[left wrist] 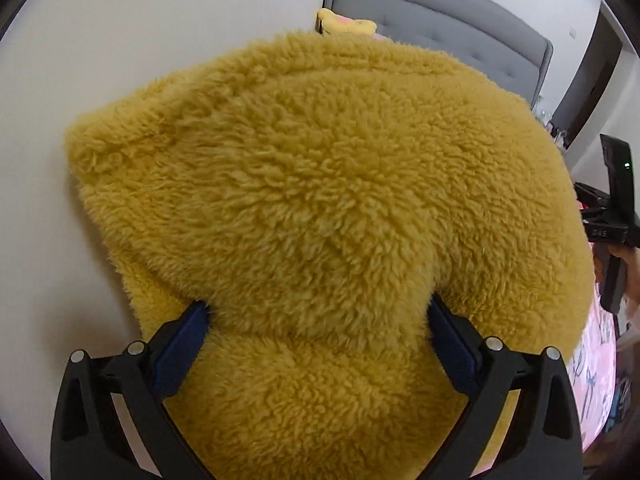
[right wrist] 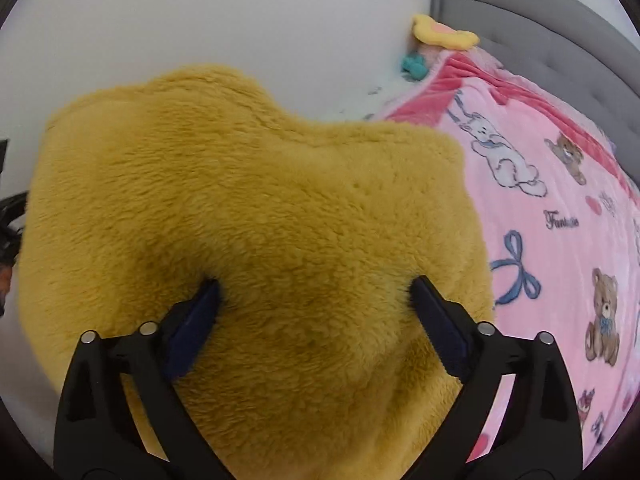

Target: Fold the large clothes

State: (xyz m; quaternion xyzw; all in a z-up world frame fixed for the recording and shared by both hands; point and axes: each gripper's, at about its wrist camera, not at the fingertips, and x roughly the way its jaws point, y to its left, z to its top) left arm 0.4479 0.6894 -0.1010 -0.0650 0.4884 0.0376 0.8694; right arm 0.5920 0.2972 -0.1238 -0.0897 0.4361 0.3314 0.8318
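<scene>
A mustard-yellow fleece garment [left wrist: 320, 184] fills most of the left wrist view and also the right wrist view [right wrist: 248, 200]. My left gripper [left wrist: 318, 308] has its blue-padded fingers pressed into a thick bunch of the fleece, which bulges between them. My right gripper [right wrist: 314, 284] grips another bunch of the same garment the same way. The right gripper's black body [left wrist: 616, 216] shows at the right edge of the left wrist view. The garment hangs lifted in front of the white wall; its lower part is hidden.
A bed with a pink cartoon-print blanket [right wrist: 560, 208] lies to the right. A grey padded headboard [left wrist: 440, 20] stands behind it. A yellow plush toy [right wrist: 444, 34] and a teal object [right wrist: 414, 65] sit by the wall [left wrist: 140, 40].
</scene>
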